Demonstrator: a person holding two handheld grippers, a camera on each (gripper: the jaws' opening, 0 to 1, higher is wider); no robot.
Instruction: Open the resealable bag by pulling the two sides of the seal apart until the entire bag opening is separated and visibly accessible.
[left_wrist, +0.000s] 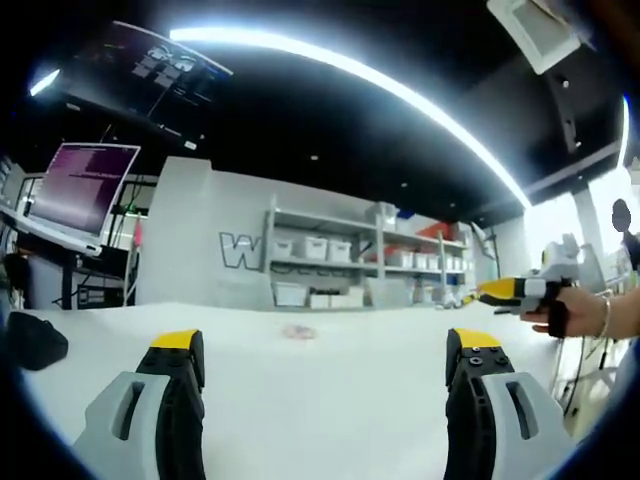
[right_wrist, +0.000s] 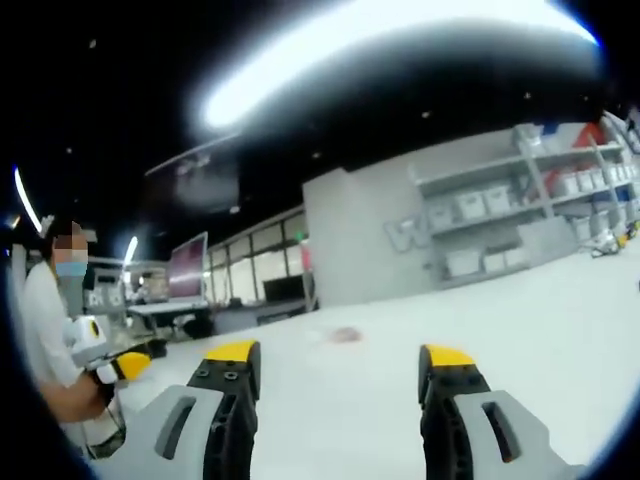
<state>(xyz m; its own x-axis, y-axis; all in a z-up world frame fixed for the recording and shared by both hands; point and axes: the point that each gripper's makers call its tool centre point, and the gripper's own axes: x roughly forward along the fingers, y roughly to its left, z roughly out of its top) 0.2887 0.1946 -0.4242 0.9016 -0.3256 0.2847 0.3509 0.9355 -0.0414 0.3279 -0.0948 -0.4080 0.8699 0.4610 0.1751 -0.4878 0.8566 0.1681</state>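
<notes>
left gripper: held low over the white table, jaws spread wide w/ yellow tips, nothing between them, pointing across the tabletop

right gripper: same deal, jaws wide apart, empty, camera rolled so the room leans up to the right

bag: small pinkish blurry thing lying flat on the table, well ahead of the left jaws & roughly between them. In right gripper view it's the faint pink patch, also out ahead, apart from both jaws. Too blurry to tell if the seal is open or shut

hand: person's hand at the right edge of left gripper view, arm reaching in level, gripping the other tool

person: standing at the left edge of right gripper view, white top

background: shelves w/ white bins, monitor w/ purple screen on the left
</notes>
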